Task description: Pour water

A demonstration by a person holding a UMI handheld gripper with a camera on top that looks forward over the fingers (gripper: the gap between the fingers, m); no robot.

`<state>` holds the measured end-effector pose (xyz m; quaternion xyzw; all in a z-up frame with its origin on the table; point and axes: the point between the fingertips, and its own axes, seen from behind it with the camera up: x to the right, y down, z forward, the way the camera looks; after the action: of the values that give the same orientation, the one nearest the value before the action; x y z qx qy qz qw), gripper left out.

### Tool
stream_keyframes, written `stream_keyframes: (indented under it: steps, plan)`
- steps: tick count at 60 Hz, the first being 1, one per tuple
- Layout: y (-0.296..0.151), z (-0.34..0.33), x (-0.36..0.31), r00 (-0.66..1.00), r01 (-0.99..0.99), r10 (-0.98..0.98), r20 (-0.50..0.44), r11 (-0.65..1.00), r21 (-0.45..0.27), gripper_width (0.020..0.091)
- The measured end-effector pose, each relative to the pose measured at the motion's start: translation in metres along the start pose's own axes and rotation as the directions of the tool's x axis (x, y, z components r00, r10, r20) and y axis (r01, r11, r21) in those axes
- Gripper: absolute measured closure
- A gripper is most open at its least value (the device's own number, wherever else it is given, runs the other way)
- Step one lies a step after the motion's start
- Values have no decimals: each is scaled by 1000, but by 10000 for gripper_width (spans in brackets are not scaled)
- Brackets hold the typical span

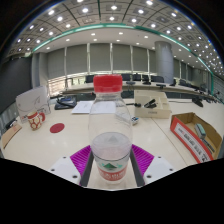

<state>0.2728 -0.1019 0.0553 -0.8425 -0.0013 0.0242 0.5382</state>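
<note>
Gripping a bottle (110, 130), the tongs (111, 163) are closed on its lower body, both purple pads (80, 157) pressed against its sides. Bottle is clear plastic with a red cap (108, 84), upright, held dead centre between the fingers; a white label with green print wraps the lower part. Water level inside: cannot tell. Beyond it is a pale tabletop (70, 138). To the left of the bottle stands a clear cup (33, 104) with something red and white at its base, and a small red disc (57, 128) lies flat between cup and bottle, apart from both. To the right sits a cardboard box (196, 135) with red trim, open side up, well apart from the bottle. Behind the bottle, further back on the tabletop: a box-like holder (150, 103) with dark items on it, some paper (84, 107), and a black object (66, 101) near the cup. Background is an office room with windows (112, 57) and rows of ceiling lights (110, 10).
</note>
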Motion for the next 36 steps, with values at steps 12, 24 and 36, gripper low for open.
stream_keyframes:
  steps: [12, 24, 36]
  plan:
    - [-4, 4, 0, 999, 40, -40, -4, 999, 32, 624]
    - [-5, 2, 5, 998, 58, -57, -40, 998, 10, 714]
    - [-35, 6, -1, 990, 101, -99, -98, 995, 15, 713]
